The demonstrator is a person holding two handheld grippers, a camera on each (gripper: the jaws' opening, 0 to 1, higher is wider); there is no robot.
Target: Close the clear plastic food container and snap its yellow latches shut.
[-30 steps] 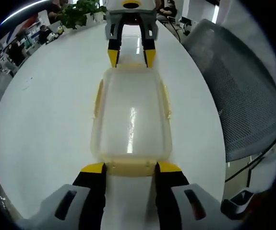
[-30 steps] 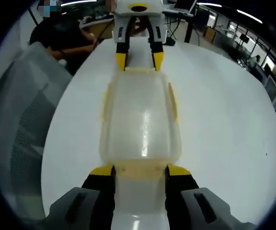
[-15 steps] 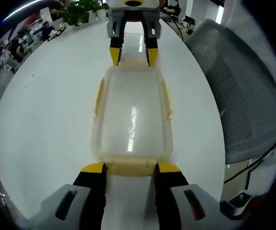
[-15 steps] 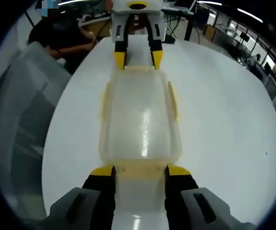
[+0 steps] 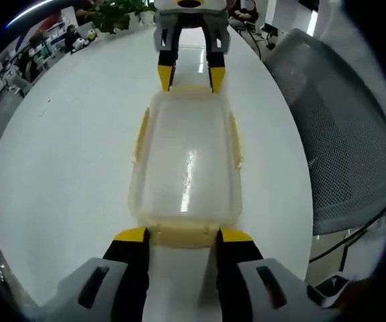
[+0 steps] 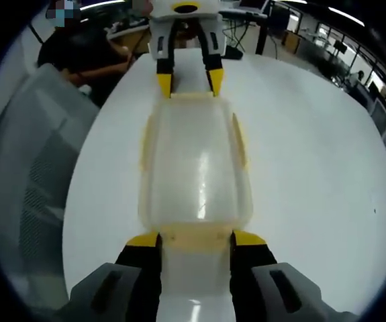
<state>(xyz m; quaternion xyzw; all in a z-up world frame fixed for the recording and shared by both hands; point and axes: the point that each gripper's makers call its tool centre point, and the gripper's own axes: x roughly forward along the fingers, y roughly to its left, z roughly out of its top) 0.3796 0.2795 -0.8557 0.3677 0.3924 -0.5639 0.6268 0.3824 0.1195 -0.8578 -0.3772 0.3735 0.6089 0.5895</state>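
Observation:
A clear plastic container (image 5: 186, 157) lies lengthwise on the white table (image 5: 65, 147) with its lid resting on top. Yellow latches run along its long sides (image 5: 139, 134) and ends. My left gripper (image 5: 183, 235) stands open at the near end, its yellow tips on either side of the end latch (image 5: 182, 236). At the far end, my right gripper (image 5: 190, 77) is open too, its tips flanking the other end latch. The right gripper view mirrors this: container (image 6: 196, 168), right gripper (image 6: 196, 239) near, left gripper (image 6: 185, 82) far.
A grey mesh chair (image 5: 333, 134) stands close to the table's edge on one side, also seen as the chair (image 6: 25, 168). A person in dark clothes (image 6: 85, 54) sits beyond the table's far end. A green plant (image 5: 119, 10) stands at the opposite end.
Almost nothing: both grippers stay at the container's two ends and the container has not moved. Both views have shifted slightly with the hands.

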